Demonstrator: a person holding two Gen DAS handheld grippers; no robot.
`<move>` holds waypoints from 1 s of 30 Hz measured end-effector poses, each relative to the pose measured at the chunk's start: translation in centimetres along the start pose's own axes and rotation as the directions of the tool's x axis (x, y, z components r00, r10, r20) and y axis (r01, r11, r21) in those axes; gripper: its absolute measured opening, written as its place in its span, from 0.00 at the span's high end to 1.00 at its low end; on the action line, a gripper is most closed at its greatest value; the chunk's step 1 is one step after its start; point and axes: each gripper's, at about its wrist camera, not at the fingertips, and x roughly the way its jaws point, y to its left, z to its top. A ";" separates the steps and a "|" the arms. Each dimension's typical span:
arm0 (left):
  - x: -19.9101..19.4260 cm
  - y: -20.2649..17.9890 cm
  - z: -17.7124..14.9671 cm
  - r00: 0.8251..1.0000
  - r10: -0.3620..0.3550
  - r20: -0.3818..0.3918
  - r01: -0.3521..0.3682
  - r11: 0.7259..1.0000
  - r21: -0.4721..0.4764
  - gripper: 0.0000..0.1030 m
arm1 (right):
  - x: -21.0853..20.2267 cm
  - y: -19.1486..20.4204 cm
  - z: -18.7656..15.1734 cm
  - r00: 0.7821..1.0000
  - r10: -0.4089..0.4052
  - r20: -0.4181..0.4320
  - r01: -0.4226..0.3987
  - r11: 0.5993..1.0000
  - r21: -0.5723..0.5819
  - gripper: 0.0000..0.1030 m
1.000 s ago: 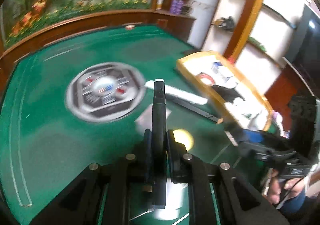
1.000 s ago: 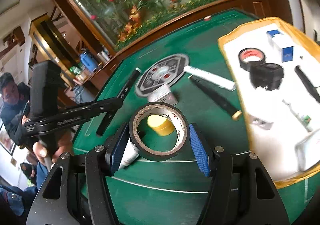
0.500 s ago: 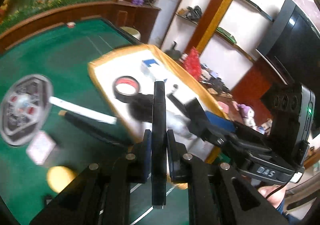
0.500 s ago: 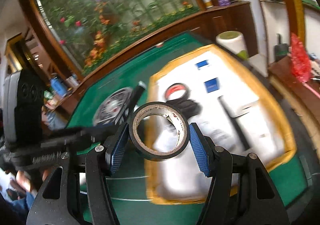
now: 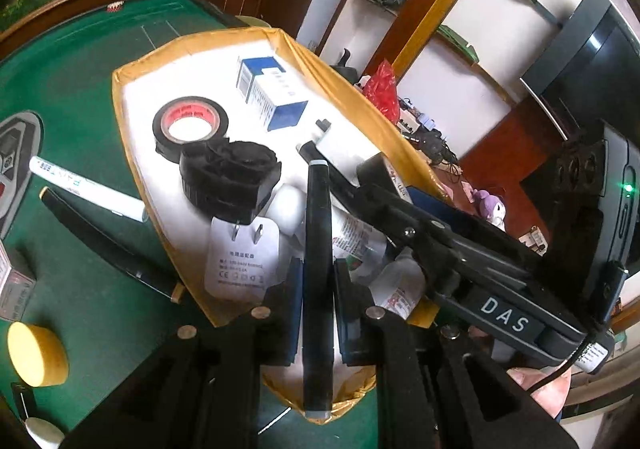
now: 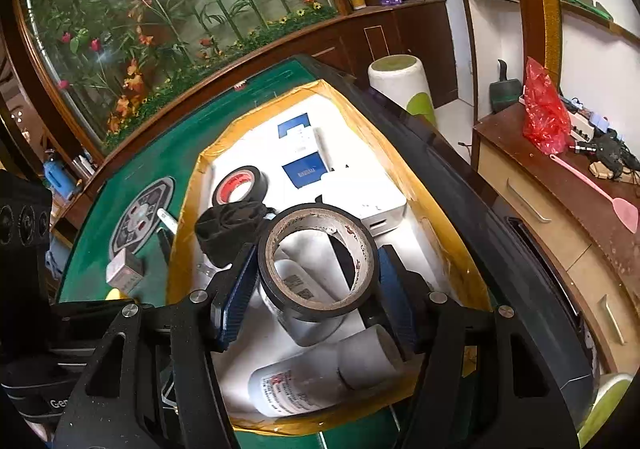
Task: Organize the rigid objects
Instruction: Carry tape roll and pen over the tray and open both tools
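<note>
My left gripper [image 5: 317, 281] is shut on a long black marker [image 5: 317, 249], held over the near end of the yellow-rimmed white tray [image 5: 136, 169]. My right gripper [image 6: 316, 273] is shut on a black tape roll [image 6: 318, 261], held above the same tray [image 6: 404, 169]. In the tray lie a red-cored tape roll [image 5: 190, 123], a black adapter [image 5: 228, 177], a white plug [image 5: 240, 257], a blue and white box [image 5: 270, 93] and a white bottle [image 6: 320, 381]. The right gripper body crosses the left wrist view [image 5: 460, 249].
On the green felt table [image 5: 80, 49] left of the tray lie a white pen [image 5: 84, 189], a black pen [image 5: 108, 245], a yellow puck [image 5: 36, 353] and a small box [image 5: 14, 285]. A cabinet [image 6: 560, 217] stands beyond the table's right edge.
Both grippers have swung from over the green felt to over the tray, each still holding its object. The tray contents have come into close view.
</note>
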 end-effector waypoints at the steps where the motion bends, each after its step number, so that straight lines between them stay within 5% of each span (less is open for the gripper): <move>1: 0.0 0.0 0.0 1.000 0.001 0.003 -0.001 1.000 0.001 0.86 | 0.0 0.0 -0.1 1.000 -0.003 -0.001 0.003 1.000 -0.003 0.41; 11: 0.3 -0.5 0.0 1.000 -0.003 -0.017 0.003 1.000 0.016 0.85 | 0.4 0.6 -0.3 0.999 -0.036 -0.015 0.036 0.999 -0.019 0.40; 16: 0.2 -0.3 -0.1 1.000 -0.014 -0.028 0.014 1.000 0.010 0.84 | -0.2 0.7 -0.4 0.999 -0.045 0.000 0.045 0.999 -0.012 0.23; 23: -1.4 -0.5 -0.5 1.000 -0.025 -0.001 0.025 0.999 0.023 0.84 | -2.6 0.6 -0.4 0.995 -0.050 0.082 0.048 0.999 0.024 0.23; 30: -5.3 -0.5 -1.7 0.999 -0.016 0.051 0.011 0.996 0.088 0.84 | -4.8 2.0 -1.0 0.988 0.067 0.141 -0.075 0.996 0.053 0.23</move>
